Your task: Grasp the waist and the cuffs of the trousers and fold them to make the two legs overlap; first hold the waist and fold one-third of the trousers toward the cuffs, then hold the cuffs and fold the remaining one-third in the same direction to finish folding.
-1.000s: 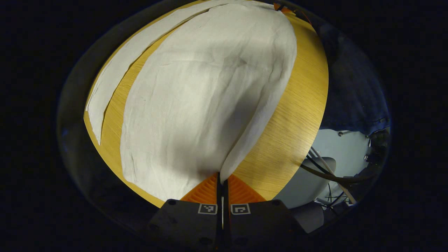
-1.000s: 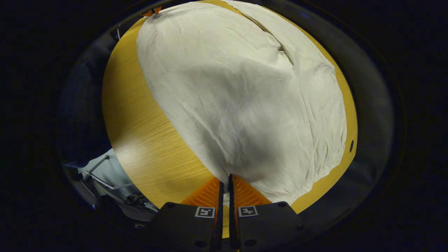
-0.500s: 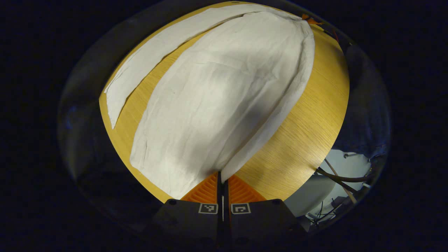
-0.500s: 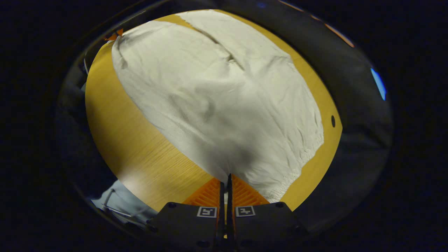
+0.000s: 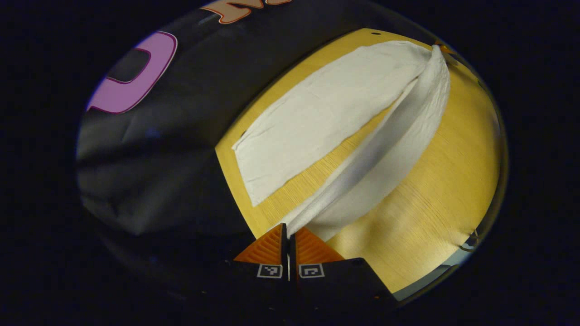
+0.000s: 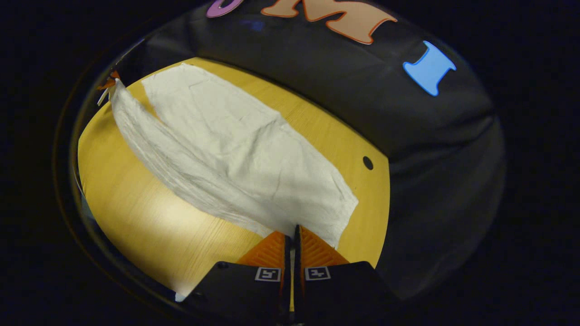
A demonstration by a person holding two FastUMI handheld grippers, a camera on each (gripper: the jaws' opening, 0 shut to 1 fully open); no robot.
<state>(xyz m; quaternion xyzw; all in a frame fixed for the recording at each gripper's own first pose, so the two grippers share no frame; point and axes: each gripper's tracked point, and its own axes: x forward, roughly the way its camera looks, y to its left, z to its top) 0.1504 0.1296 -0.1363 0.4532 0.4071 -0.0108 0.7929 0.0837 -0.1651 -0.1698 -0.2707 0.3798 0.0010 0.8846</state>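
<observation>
White trousers (image 5: 317, 117) lie on a yellow wooden table (image 5: 430, 190). One leg rests flat near the far edge. The other leg (image 5: 389, 145) is raised in a taut fold, and my left gripper (image 5: 288, 227) is shut on its cuff. This fold runs away to the right gripper (image 5: 442, 46), small at the far end. In the right gripper view, my right gripper (image 6: 292, 230) is shut on the waist edge of the trousers (image 6: 235, 154). The raised fold (image 6: 154, 149) stretches from there to the left gripper (image 6: 108, 83) at the far left.
The black booth wall (image 6: 362, 99) hangs just behind the table's (image 6: 136, 213) far edge. A small round hole (image 6: 367, 162) sits in the tabletop near that edge, and it also shows as a hole (image 5: 375, 33) in the left gripper view. Bare wood lies on the near side of the trousers.
Both grippers have lifted their hold and carried the near leg up and over toward the far leg. The spread cloth has narrowed to a raised fold, and the booth wall has come into sight.
</observation>
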